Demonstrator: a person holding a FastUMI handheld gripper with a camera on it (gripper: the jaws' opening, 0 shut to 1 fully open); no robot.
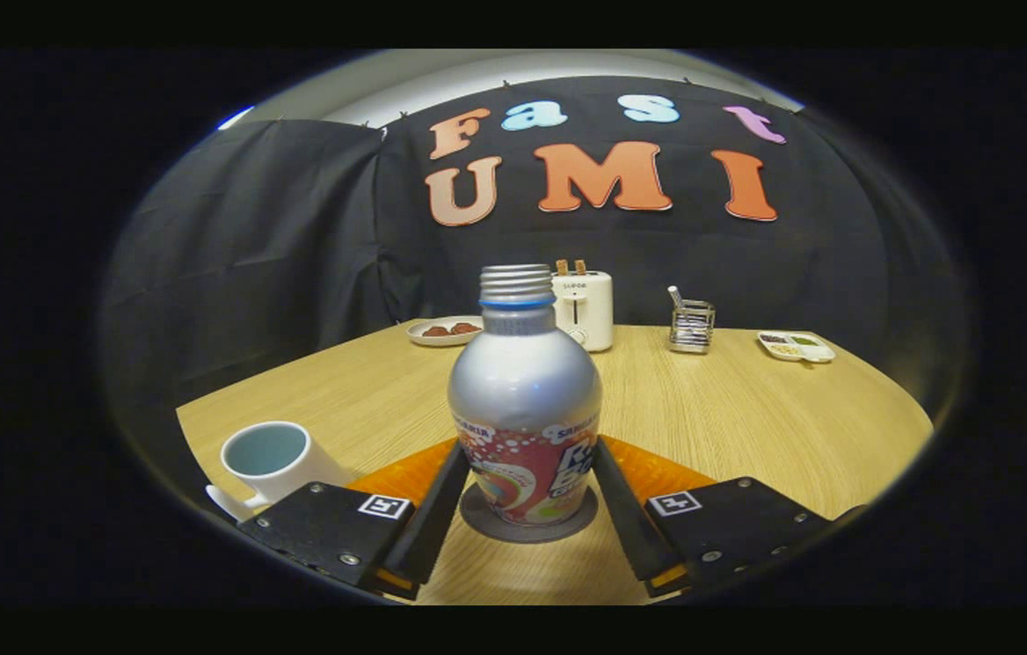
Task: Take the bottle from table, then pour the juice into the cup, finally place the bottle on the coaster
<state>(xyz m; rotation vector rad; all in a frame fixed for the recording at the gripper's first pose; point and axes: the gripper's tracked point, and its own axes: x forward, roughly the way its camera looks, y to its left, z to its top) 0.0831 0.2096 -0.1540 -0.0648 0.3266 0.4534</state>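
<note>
Hand-held gripper point(527, 482) fingers press both sides of the upright bottle point(525, 409) on its coaster point(527, 528): smooth, slippery metal (likely dents), so grip low on the label.

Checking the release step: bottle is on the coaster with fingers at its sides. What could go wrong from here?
1. The fingers look pressed against the bottle; uneven opening could drag or tip it, since it is tall.
2. The coaster is barely wider than the bottle's base, so a nudge could leave it off-centre.
3. The cup sits beside the gripper; pulling back sideways might clip it.
</note>
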